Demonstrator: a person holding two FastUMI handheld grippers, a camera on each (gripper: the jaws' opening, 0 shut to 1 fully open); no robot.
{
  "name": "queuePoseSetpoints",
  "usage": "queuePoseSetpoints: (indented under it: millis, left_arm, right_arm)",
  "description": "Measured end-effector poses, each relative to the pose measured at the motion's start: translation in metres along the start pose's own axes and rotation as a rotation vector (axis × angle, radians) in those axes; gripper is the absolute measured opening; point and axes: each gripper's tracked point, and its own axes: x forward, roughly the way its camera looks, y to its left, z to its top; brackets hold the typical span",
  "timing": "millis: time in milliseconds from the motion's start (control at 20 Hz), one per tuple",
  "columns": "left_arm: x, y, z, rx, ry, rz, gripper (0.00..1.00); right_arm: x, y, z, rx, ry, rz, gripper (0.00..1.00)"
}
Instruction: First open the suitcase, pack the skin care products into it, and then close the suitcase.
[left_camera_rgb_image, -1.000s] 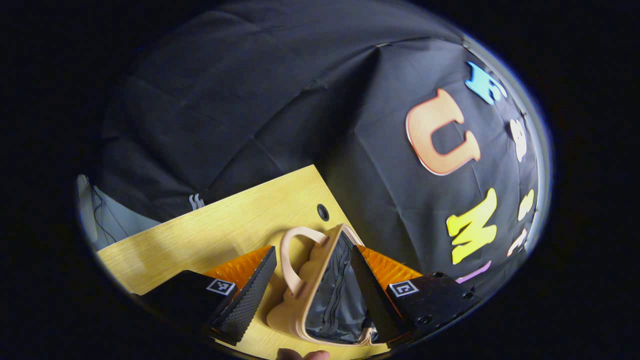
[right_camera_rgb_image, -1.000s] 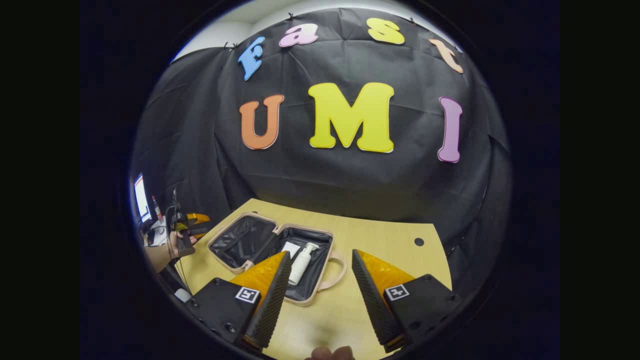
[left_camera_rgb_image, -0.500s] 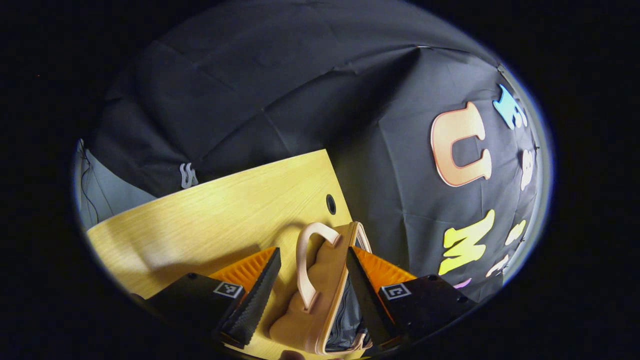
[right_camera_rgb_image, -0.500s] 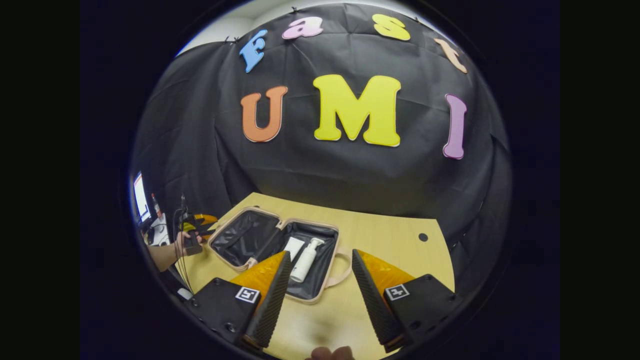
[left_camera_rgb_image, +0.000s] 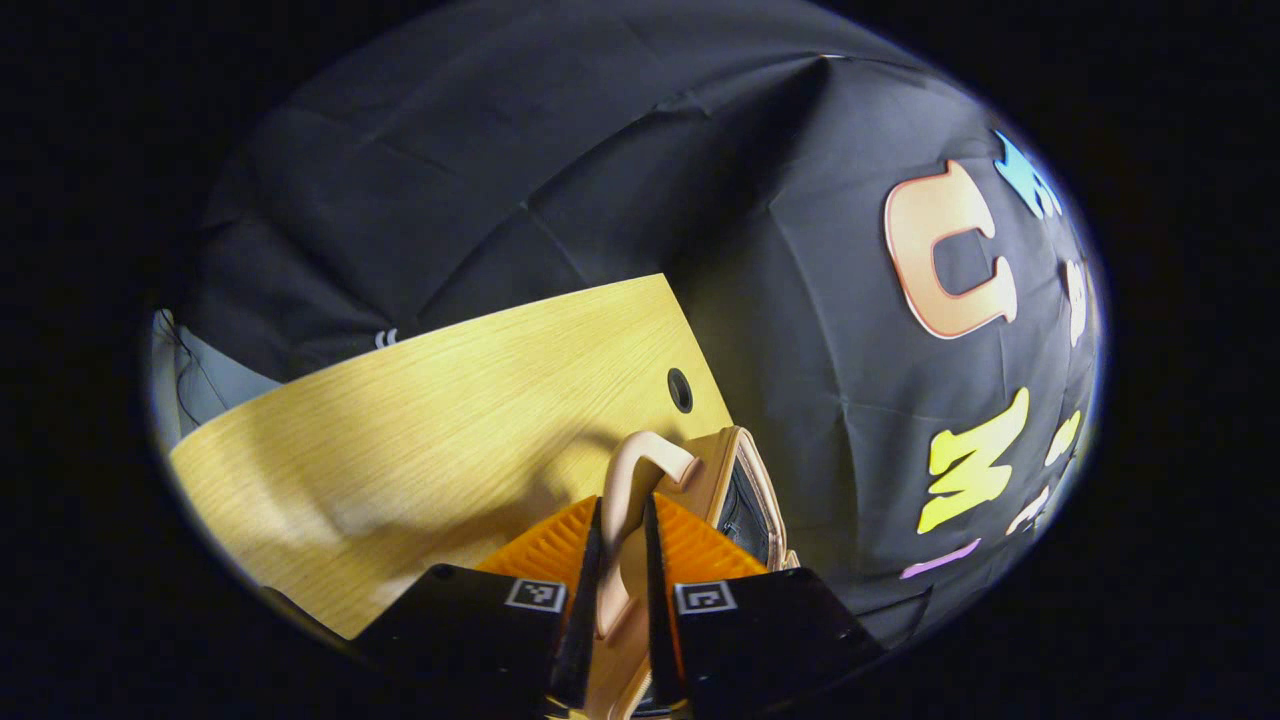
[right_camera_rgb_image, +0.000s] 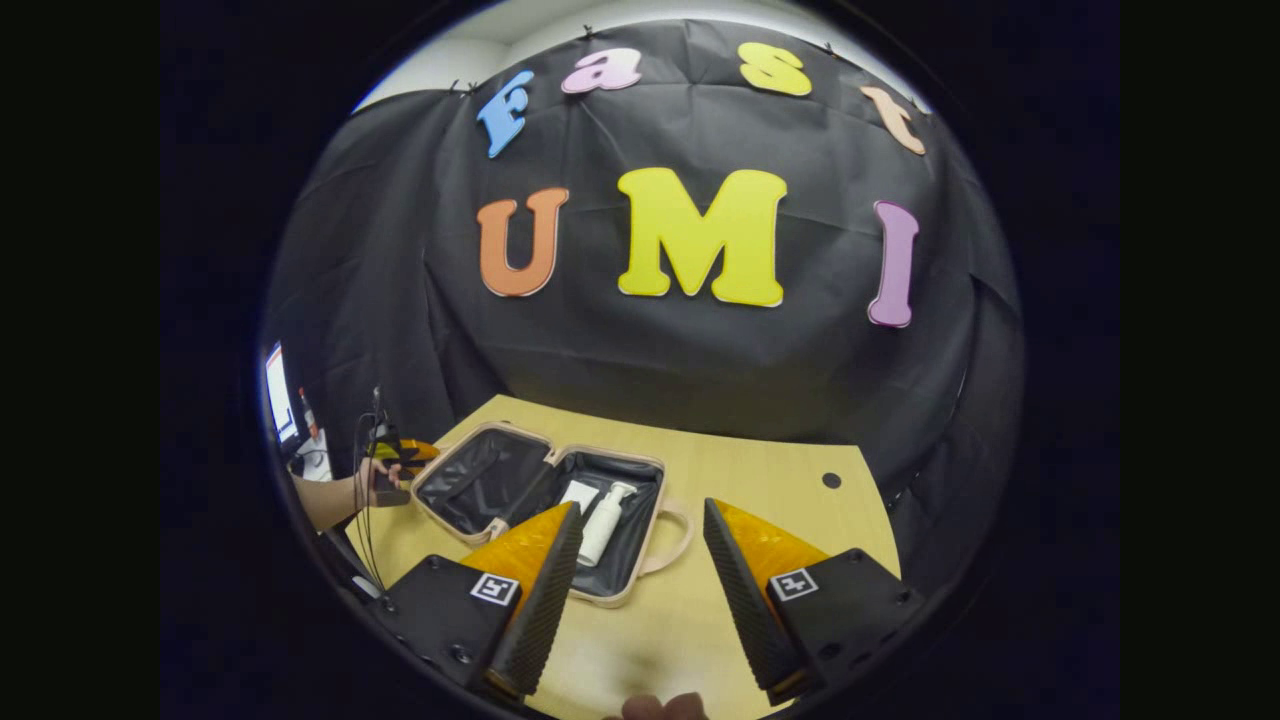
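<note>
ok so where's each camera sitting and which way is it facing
Left gripper view: rides on the left tool, low over the table, looking along the suitcase handle pinched between its fingers.
Right gripper view: rides on the open right tool, above the table's near side, facing the booth wall across the open suitcase holding a white bottle; a hand holds the other tool at far left.
Shared: the table and the suitcase.

One suitcase (right_camera_rgb_image: 540, 500), two skin-care items (right_camera_rgb_image: 604, 522).
</note>
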Motion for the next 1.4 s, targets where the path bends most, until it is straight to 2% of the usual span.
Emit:
queuePoseSetpoints:
  millis: [100,150,350,550,600,700,1000,1100,1150,1250,1350,1400]
  left_arm:
    - [-0.012,-0.018,0.012,0.059,-0.040,0.014,0.14]
    - [-0.021,-0.034,0.016,0.094,-0.063,0.005,0.13]
    - [-0.057,-0.117,0.025,0.229,-0.147,-0.054,0.11]
    - [-0.088,-0.193,0.000,0.421,-0.201,-0.079,0.11]
    - [-0.092,-0.213,-0.010,0.471,-0.209,-0.085,0.11]
    - [-0.103,-0.251,-0.034,0.552,-0.235,-0.105,0.12]
    - [-0.107,-0.347,-0.135,0.696,-0.236,-0.217,0.15]
    - [-0.099,-0.366,-0.178,0.761,-0.216,-0.243,0.15]
    - [-0.095,-0.372,-0.198,0.810,-0.214,-0.250,0.15]
    - [-0.083,-0.381,-0.232,0.883,-0.214,-0.254,0.15]
    - [-0.064,-0.383,-0.271,0.908,-0.175,-0.265,0.15]
    - [-0.055,-0.379,-0.293,0.915,-0.137,-0.263,0.15]
  right_arm:
    - [-0.005,-0.013,0.002,0.025,-0.022,-0.017,0.72]
    - [-0.007,-0.020,0.005,0.040,-0.036,-0.028,0.73]
    - [-0.023,-0.061,0.016,0.093,-0.103,-0.094,0.70]
    - [-0.045,-0.097,0.029,0.067,-0.156,-0.153,0.72]
    - [-0.050,-0.103,0.031,0.069,-0.169,-0.158,0.75]
    - [-0.059,-0.117,0.032,0.074,-0.185,-0.174,0.72]
    - [-0.089,-0.160,0.029,0.084,-0.213,-0.238,0.72]
    - [-0.098,-0.179,0.031,0.072,-0.234,-0.283,0.69]
    - [-0.103,-0.187,0.028,0.072,-0.234,-0.300,0.72]
    - [-0.115,-0.208,0.023,0.076,-0.226,-0.338,0.70]
    - [-0.126,-0.228,0.022,0.069,-0.218,-0.373,0.70]
    - [-0.130,-0.238,0.020,0.063,-0.209,-0.391,0.73]
